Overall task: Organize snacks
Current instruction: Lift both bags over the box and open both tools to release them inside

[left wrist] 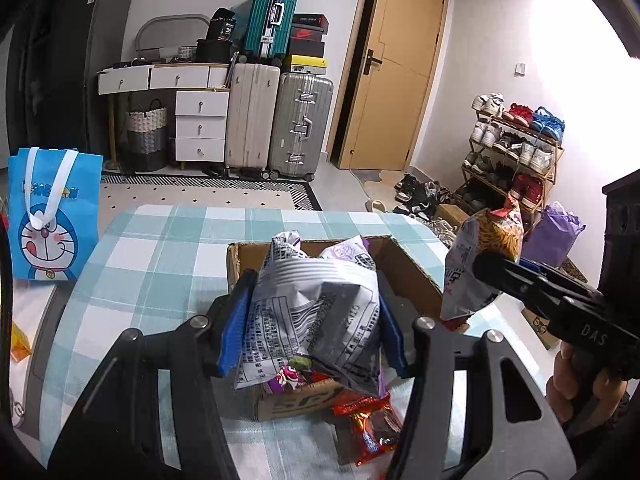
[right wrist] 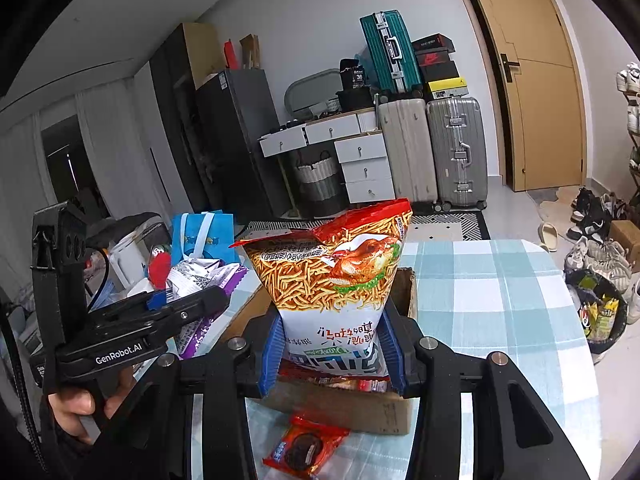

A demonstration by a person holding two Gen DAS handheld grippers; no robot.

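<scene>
My left gripper (left wrist: 312, 320) is shut on a silver and purple snack bag (left wrist: 316, 312), held above an open cardboard box (left wrist: 412, 276) on the checked table. My right gripper (right wrist: 330, 340) is shut on an orange and white noodle-snack bag (right wrist: 336, 276), held above the same box (right wrist: 406, 292). In the left wrist view that bag (left wrist: 480, 260) hangs off the box's right side in the right gripper (left wrist: 492, 268). The left gripper (right wrist: 188, 300) with its purple bag (right wrist: 208, 276) shows at the left of the right wrist view. A red cookie packet (right wrist: 306, 448) lies on the table in front of the box; it also shows in the left wrist view (left wrist: 372, 424).
A blue Doraemon bag (left wrist: 52, 216) stands left of the table. The table's checked cloth (right wrist: 500, 300) stretches to the right. A dark bin with snack packs (right wrist: 600, 316) sits on the floor at right. Suitcases, drawers and a shoe rack (left wrist: 516, 160) line the far walls.
</scene>
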